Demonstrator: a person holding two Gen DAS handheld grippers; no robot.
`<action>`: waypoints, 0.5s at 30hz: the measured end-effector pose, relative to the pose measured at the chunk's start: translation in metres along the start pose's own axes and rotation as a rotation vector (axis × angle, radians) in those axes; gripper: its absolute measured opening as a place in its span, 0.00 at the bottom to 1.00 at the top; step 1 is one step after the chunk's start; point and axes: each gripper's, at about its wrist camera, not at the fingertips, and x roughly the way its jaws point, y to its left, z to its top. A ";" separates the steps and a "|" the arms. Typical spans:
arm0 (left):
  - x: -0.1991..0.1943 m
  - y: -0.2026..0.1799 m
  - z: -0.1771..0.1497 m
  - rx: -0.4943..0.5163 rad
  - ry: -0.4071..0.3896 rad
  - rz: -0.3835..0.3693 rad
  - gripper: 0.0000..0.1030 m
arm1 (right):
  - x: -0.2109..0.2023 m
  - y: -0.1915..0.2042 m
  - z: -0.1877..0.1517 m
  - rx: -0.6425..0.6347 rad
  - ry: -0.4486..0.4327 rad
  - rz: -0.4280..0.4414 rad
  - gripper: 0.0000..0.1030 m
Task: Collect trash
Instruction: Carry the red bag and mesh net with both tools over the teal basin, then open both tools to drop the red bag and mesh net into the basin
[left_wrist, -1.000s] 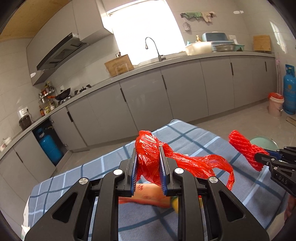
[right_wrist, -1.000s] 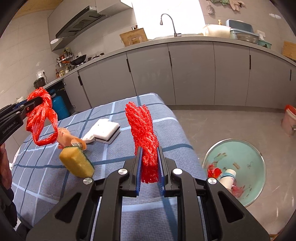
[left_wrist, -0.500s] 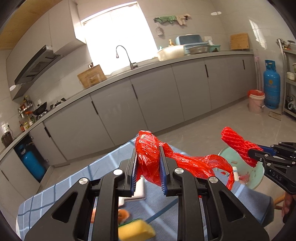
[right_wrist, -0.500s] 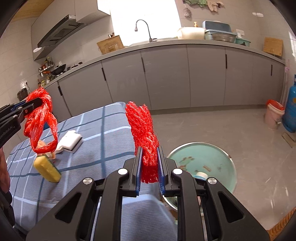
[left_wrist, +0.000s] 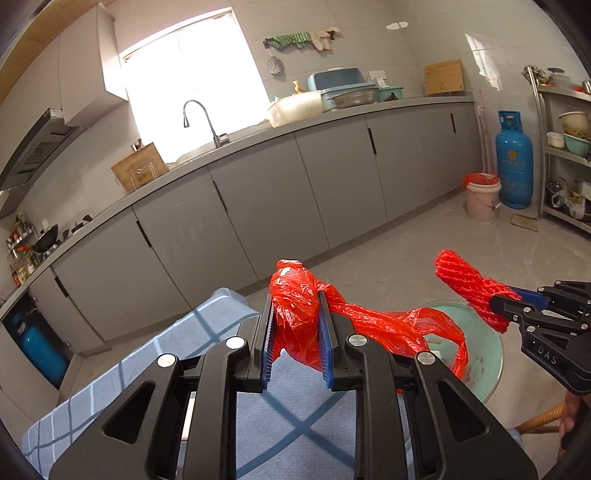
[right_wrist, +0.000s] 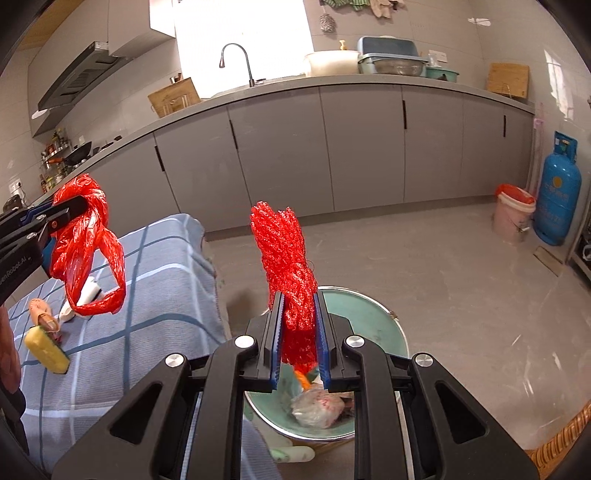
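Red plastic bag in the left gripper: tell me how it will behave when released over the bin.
Probably floppy: the red plastic bag droops in loose loops from the left gripper. Likely very light, so it may drift rather than drop straight into the green bin.

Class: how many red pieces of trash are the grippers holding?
2: a red plastic bag clamped in the left gripper, and a red mesh net clamped in the right gripper.

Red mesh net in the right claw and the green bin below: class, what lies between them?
Nothing: in the right wrist view the red mesh net hangs over the green bin, only air between.
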 end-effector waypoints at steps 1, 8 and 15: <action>0.003 -0.003 0.001 0.003 0.003 -0.007 0.21 | 0.001 -0.003 0.000 0.003 0.000 -0.006 0.17; 0.026 -0.029 0.001 0.022 0.029 -0.054 0.21 | 0.014 -0.024 -0.002 0.028 0.015 -0.035 0.17; 0.053 -0.047 -0.004 0.034 0.070 -0.086 0.22 | 0.034 -0.042 -0.004 0.042 0.042 -0.056 0.18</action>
